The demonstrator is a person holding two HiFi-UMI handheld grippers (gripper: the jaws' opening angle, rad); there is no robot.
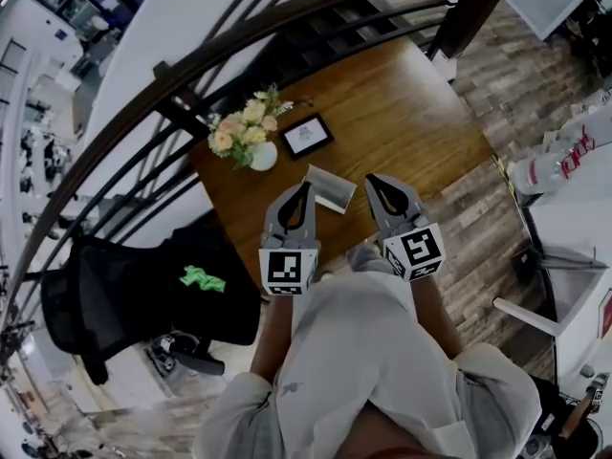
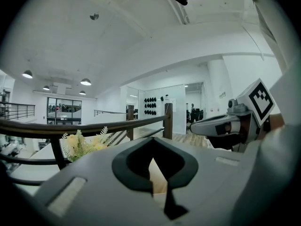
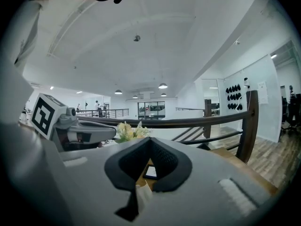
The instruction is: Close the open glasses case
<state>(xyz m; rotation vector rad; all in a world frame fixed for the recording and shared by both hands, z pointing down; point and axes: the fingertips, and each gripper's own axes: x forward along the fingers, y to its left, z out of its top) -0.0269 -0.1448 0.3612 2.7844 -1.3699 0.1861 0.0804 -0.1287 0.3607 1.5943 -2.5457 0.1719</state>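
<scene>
The open glasses case point(image 1: 331, 188), pale grey with its lid up, lies on the wooden table point(image 1: 402, 113) near its front edge. My left gripper point(image 1: 306, 186) hovers just left of the case, its jaws shut and empty. To the right of the case my right gripper point(image 1: 369, 178) is held at the same height, also shut on nothing. In the left gripper view the shut left gripper point(image 2: 151, 140) fills the lower frame, with only a sliver of table showing through it. In the right gripper view a pale edge of the case point(image 3: 143, 193) shows through the shut right gripper point(image 3: 149, 140).
A white vase of flowers point(image 1: 247, 132) and a small black picture frame point(image 1: 306, 135) stand behind the case. A dark curved railing point(image 1: 191, 65) runs past the table's far and left sides. A black chair point(image 1: 124, 299) with a green item stands to the left.
</scene>
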